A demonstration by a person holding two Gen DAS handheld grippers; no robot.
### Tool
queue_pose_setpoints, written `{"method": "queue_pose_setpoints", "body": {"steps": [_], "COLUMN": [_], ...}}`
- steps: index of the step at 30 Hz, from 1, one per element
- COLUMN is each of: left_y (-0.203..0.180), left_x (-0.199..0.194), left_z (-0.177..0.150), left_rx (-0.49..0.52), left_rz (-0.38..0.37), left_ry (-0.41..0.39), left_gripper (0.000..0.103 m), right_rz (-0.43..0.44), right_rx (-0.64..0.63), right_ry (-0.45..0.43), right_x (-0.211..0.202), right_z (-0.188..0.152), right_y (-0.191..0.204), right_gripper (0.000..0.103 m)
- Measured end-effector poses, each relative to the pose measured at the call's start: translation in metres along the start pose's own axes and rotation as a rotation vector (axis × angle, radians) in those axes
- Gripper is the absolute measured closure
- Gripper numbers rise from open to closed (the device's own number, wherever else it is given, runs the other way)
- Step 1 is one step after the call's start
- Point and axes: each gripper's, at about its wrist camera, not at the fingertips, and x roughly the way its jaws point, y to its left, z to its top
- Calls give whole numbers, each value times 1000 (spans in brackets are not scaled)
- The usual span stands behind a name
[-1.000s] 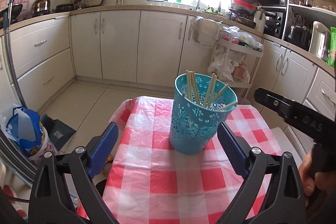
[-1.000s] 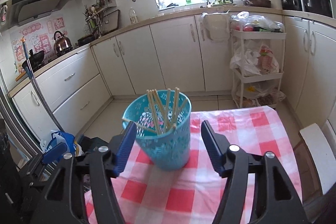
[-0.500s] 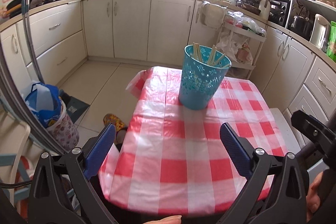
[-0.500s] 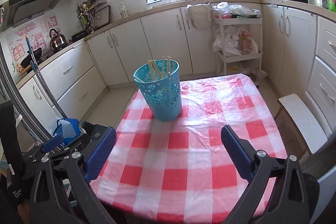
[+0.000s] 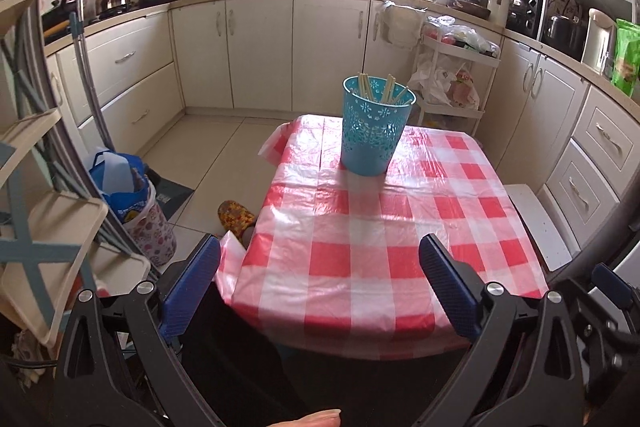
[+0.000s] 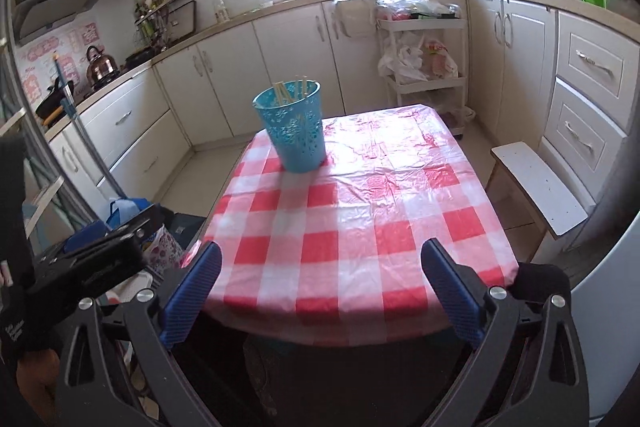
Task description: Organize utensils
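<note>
A turquoise perforated holder (image 5: 375, 131) stands upright at the far end of the table with the red-and-white checked cloth (image 5: 380, 247). Several wooden chopsticks (image 5: 376, 91) stand in it. It also shows in the right wrist view (image 6: 297, 131), with the chopsticks (image 6: 289, 90) inside. My left gripper (image 5: 320, 279) is open and empty, held back at the table's near edge. My right gripper (image 6: 322, 279) is open and empty, also at the near edge.
A white stool (image 6: 538, 187) stands right of the table. A white trolley with bags (image 5: 452, 79) stands behind it. A flowered bin with a blue bag (image 5: 132, 203) and a slipper (image 5: 236, 217) are on the floor at the left. Cabinets line the walls.
Both grippers have pulled back from either side of the holder to the near table edge. The holder now looks small and far. Both stay open.
</note>
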Motion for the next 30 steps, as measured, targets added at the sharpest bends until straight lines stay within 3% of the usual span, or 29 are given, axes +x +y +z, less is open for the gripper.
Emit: {"method": "queue_pose_setpoints", "body": {"steps": [6, 9, 15, 19, 25, 30], "left_y": [-1, -2, -2, 1, -3, -3], "left_x": [-28, -40, -70, -80, -85, -91], "left_z": [-23, -29, -34, -36, -46, -49], "left_rx": [1, 10, 24, 15, 85, 88], "left_rz": [2, -35, -38, -40, -129, -75], "left_ry": [9, 14, -60, -67, -19, -38], "left_gripper": [8, 8, 8, 8, 8, 8], "right_rz": [18, 19, 23, 23, 35, 36], "right_rx": [-6, 14, 24, 16, 12, 7], "right_ry": [-54, -70, -87, -77, -58, -63], "right_x": [-37, -47, -63, -68, -72, -78], "right_z": [-16, -19, -24, -28, -32, -35], "right_y": [1, -1, 1, 4, 7, 11], "right_gripper": [7, 7, 7, 7, 7, 7]}}
